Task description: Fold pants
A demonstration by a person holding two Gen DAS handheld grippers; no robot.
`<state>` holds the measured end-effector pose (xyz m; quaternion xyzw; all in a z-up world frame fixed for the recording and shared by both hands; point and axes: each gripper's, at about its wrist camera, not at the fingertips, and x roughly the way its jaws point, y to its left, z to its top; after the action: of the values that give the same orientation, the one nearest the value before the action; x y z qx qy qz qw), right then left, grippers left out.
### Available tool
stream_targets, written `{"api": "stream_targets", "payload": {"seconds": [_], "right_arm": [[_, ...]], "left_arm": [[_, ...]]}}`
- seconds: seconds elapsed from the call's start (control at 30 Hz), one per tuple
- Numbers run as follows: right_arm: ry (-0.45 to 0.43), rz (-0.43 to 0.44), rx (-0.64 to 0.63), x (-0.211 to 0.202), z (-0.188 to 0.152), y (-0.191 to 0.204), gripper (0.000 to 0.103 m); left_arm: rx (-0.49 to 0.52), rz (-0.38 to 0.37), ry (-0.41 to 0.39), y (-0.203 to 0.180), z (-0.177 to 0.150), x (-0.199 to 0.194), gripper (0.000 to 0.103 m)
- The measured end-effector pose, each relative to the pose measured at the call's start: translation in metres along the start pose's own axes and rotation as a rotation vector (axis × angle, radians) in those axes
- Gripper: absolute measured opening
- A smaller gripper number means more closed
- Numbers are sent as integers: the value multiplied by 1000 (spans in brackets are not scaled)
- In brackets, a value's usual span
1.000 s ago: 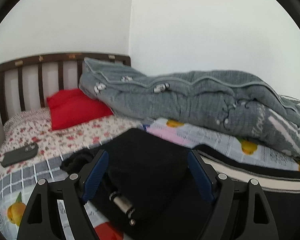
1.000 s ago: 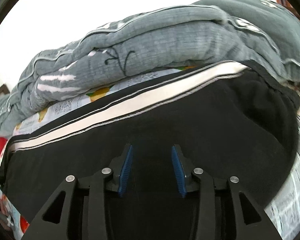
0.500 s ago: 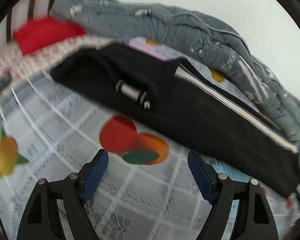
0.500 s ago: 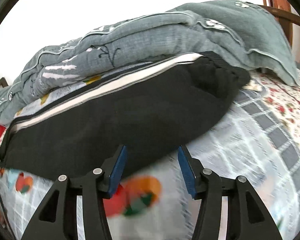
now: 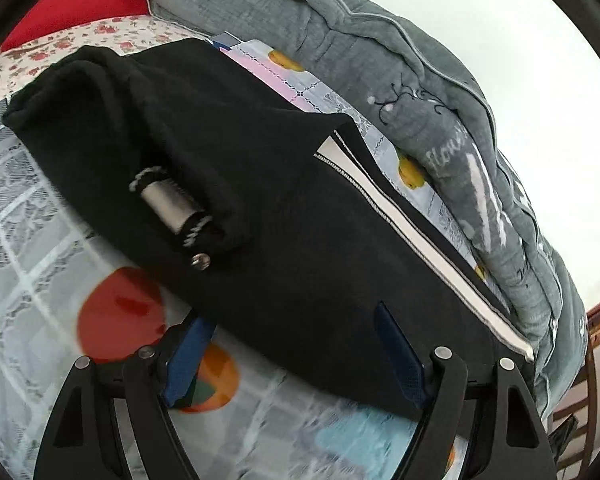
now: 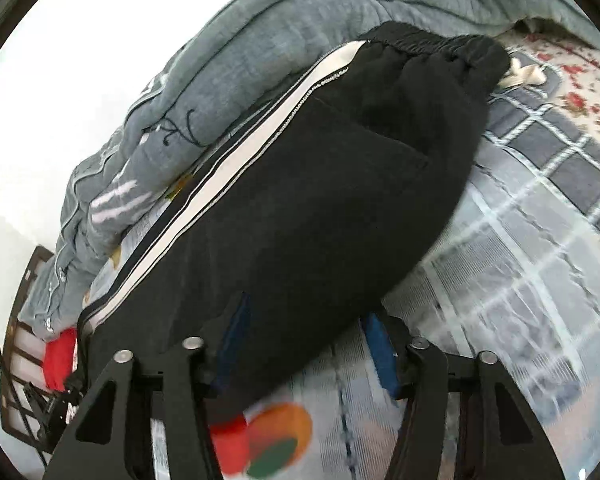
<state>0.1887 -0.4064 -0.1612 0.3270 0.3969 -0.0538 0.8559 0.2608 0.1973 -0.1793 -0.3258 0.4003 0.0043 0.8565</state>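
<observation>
We cannot see the far long edge of the pants [image 5: 284,216]: it runs under the grey quilt [image 5: 380,60] heaped along the wall side. The bedsheet [image 5: 28,264] near both cameras is smeared by blur, so its fruit print is hard to read. The red pillow [image 5: 72,4] is cut off at the frame rim.

The pants lie folded lengthwise on the bed, white side stripe [image 5: 416,240] uppermost (waistband [image 6: 440,46] at the right end, cuffs at the left). Their near long edge is free, with open sheet in front of it in both views.

Left gripper [image 5: 296,354] is open wide, one finger over the sheet, the other over black cloth; nothing is between them. Right gripper [image 6: 306,344] is likewise spread, straddling the near edge, holding nothing.

A drawstring tip [image 5: 168,204] lies on the cloth by the cuffs. The quilt crowds the far side.
</observation>
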Motion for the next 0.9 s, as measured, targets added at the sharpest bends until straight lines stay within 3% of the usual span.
{"api": "stream_targets", "payload": {"seconds": [0.03,0.07,0.1,0.13,0.2,0.23,0.37,0.5,0.9], "right_arm": [[-1,-2,3,3,2,1,41],[-1,-4,9,7,3,2,38],[1,-9,16,10,5,2,26],[8,-12,28,13,6,1,14],[7,7,43,12,6,-2,7],[-11,8,39,6,4,-1,5],[-128,-69,-110,-28,-14,22,4],[-171,-107,-211,-58,-36,33,4],[-166,-111,-203,-146,-106,-17,4]], "left_arm": [[-13,4,-4,0,1,2,75],[-29,30,-13,-1,3,4,64],[-36,70,-20,-1,3,5,44],[-44,113,-28,0,3,6,34],[-56,108,-17,5,5,6,16],[-61,100,-12,7,5,5,12],[-51,78,-20,15,-3,-15,9],[-8,46,-13,22,-10,-35,9],[136,-22,26,64,-94,-116,10]]}}
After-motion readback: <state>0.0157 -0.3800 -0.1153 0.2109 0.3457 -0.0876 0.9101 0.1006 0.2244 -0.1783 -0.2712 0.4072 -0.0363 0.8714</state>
